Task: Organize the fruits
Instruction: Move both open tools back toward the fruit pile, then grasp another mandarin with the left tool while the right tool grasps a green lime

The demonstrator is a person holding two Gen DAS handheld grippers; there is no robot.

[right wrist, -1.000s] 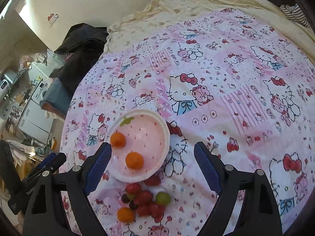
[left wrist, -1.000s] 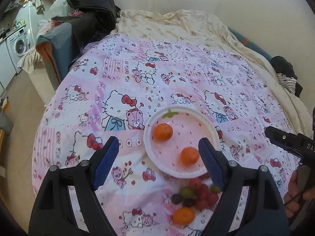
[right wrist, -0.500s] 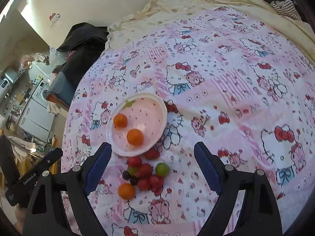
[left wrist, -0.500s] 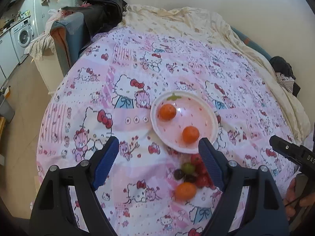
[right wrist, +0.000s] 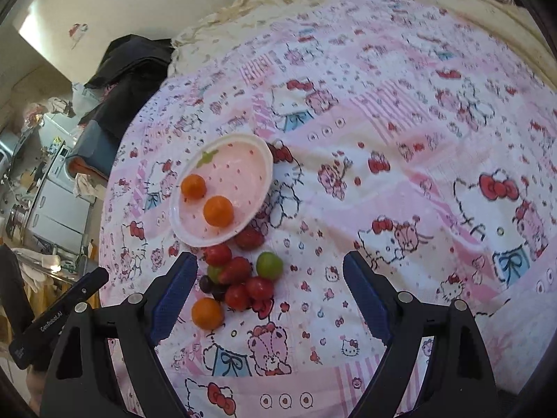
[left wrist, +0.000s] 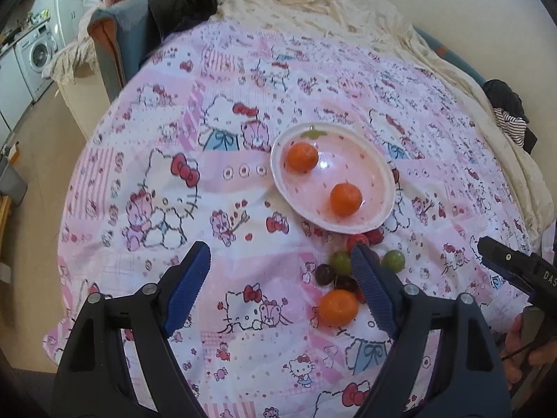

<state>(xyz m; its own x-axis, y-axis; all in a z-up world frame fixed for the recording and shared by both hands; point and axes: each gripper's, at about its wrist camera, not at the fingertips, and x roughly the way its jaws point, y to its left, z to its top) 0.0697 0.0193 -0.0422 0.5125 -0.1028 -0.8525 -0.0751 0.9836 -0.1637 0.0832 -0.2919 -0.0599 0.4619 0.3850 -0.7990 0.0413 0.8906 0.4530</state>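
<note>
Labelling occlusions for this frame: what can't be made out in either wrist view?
- Left wrist: red fruits in the loose fruit pile hidden behind the left gripper finger.
- Right wrist: dark grapes half buried under red fruits; count unclear.
- Both views: small red fruits too small to identify.
- Right gripper: body cut off by bottom edge.

From your left wrist view, the blue pad of one of the left gripper's fingers (left wrist: 370, 291) covers part of the fruit pile beside the pink plate (left wrist: 383, 170): the red fruits (left wrist: 358, 240) show only as slivers at the plate's near rim, and one dark grape (left wrist: 344, 283) is half hidden behind the pad. The right gripper (left wrist: 515, 271) is cut off by the right edge there, so you can't read its fingers in that view. From your right wrist view, a green grape (right wrist: 213, 272) and the dark grapes (right wrist: 208, 284) below the plate (right wrist: 268, 163) sit mostly behind red fruit. The washing machine (left wrist: 36, 52) far left of the plate is blurred
</note>
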